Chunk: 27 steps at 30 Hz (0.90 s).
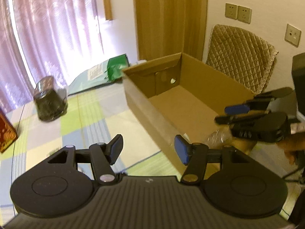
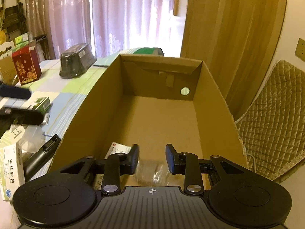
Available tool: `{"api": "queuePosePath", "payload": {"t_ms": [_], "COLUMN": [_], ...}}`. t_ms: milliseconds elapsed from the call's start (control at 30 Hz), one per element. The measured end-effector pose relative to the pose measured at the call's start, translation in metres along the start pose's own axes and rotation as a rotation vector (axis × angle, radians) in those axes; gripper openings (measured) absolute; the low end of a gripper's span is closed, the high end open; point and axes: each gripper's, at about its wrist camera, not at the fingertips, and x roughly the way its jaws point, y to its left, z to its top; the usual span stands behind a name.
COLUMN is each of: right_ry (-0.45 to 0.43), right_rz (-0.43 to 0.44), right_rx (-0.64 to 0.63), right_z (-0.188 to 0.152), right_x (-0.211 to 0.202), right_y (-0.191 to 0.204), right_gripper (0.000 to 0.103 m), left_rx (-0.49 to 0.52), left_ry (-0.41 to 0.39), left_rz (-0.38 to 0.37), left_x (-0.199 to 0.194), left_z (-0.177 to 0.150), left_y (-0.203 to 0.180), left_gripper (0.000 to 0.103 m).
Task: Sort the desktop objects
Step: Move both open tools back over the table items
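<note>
- The right gripper hangs over the near end of the cardboard box, jaws spread and holding nothing; a clear-wrapped packet lies blurred just below and between them on the box floor.
- A white carton lies in the box, just to its left.
- The left gripper, spread too, hovers outside the box's near wall.
- Farther left on the checked tablecloth: a medicine box, a green-white box, a dark wrapped tub, a red box, nearer the left gripper.
</note>
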Motion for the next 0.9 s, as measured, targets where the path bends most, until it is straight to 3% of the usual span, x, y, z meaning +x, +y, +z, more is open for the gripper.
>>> {"api": "queuePosePath", "payload": {"t_ms": [467,533,567,733,900], "right_ry": [-0.14,-0.165,-0.178,-0.182,-0.171], "right_rz": [-0.012,-0.006,-0.001,0.047,0.079], "right_rx": [0.114,0.141,0.154,0.173,0.162], "right_z": [-0.005,-0.006,-0.007,-0.011,-0.021], "right_x": [-0.074,-0.087,-0.094,-0.119,-0.138], "right_y": [0.011,0.019,0.023,0.052,0.086], "right_gripper": [0.031,0.065,0.09,0.091,0.091], "left_rx": [-0.108,-0.123,-0.13,-0.16,-0.181], "left_ry": [0.051,0.058,0.061,0.062,0.061], "left_rz": [0.057,0.067,0.071,0.1,0.141], "left_x": [-0.055,-0.065,-0.07,-0.099,-0.128], "left_z": [-0.064,-0.074,-0.079,-0.099,-0.12], "left_y": [0.027,0.03,0.031,0.038,0.047], "left_gripper": [0.057,0.057,0.058,0.061,0.071]}}
